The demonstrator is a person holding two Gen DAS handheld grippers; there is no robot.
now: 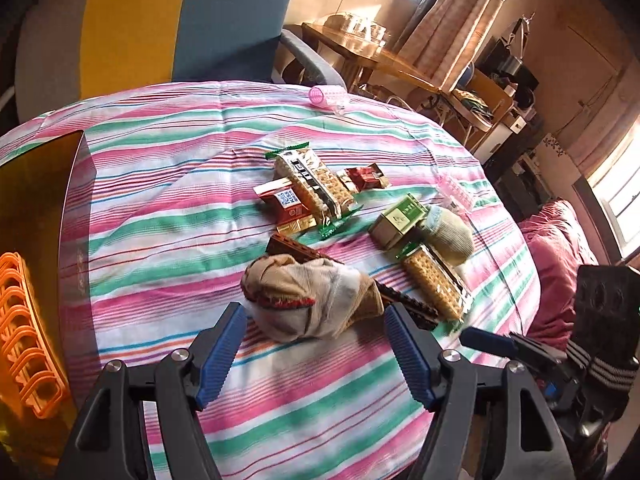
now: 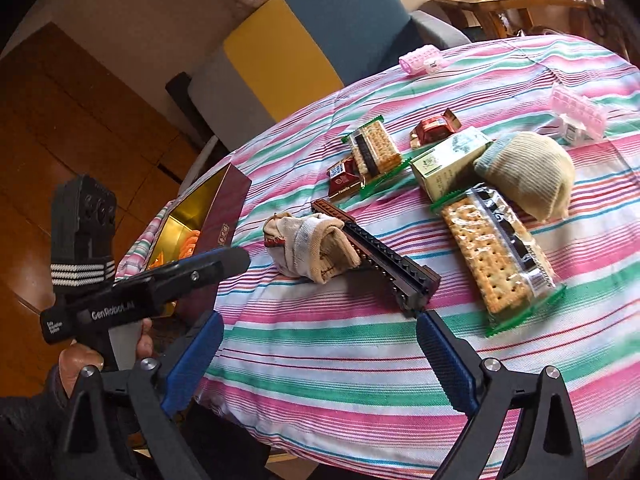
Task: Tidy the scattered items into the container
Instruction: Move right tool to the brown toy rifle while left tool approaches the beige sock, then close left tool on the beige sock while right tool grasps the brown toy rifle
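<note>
striped cloth over the desk (image 1: pixel 168 168), both sets of fingers spread wide and grasping nothing, left gripper (image 1: pixel 316 344) straddling the balled sock (image 1: pixel 308 296) that leans on a brick bar (image 2: pixel 376 252), so a clumsy pinch could drag both short of the box (image 2: pixel 224 212).

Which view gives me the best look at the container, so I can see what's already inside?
The right wrist view: the maroon box shows whole, with its gold lining and an orange plastic item inside, partly behind the left hand-held gripper. The left wrist view crops it at the frame edge, showing mainly one wall.
</note>
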